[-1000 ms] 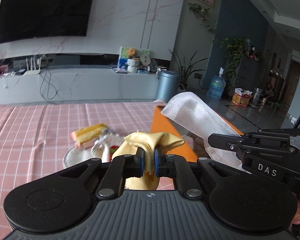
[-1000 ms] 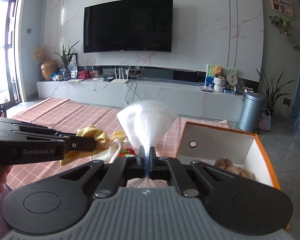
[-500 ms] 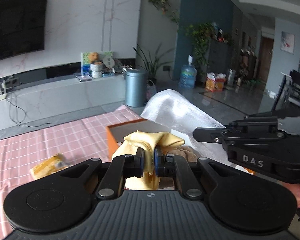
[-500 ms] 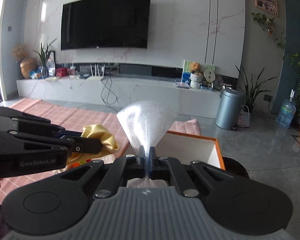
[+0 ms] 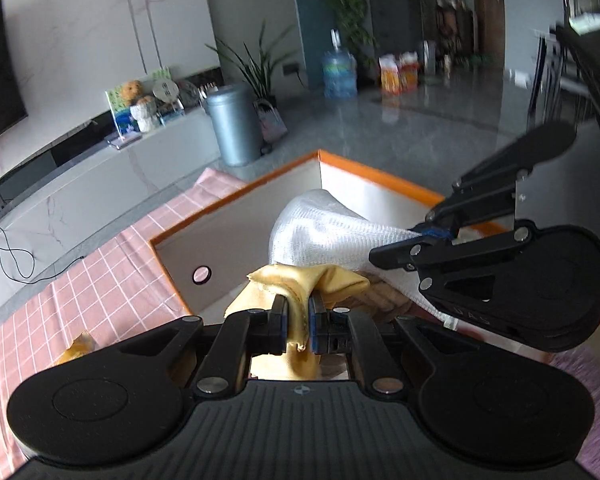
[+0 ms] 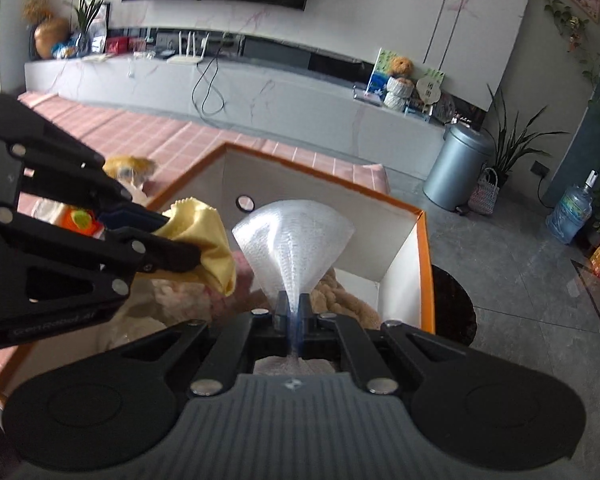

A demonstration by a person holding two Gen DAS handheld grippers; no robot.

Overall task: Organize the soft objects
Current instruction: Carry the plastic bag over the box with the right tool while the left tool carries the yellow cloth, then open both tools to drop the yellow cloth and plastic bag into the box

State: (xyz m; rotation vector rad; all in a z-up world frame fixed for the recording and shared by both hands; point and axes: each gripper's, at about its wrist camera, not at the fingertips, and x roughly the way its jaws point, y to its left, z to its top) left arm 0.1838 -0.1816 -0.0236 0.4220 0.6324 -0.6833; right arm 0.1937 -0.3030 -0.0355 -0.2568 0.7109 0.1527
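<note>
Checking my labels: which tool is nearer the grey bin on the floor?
Right, probably. The right tool, gripping the white cloth, hangs over the orange box's side facing the grey bin; the left tool, gripping the yellow cloth, is farther.

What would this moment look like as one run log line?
left gripper: shut on yellow cloth | right gripper: shut on white mesh cloth | both above orange box
</note>
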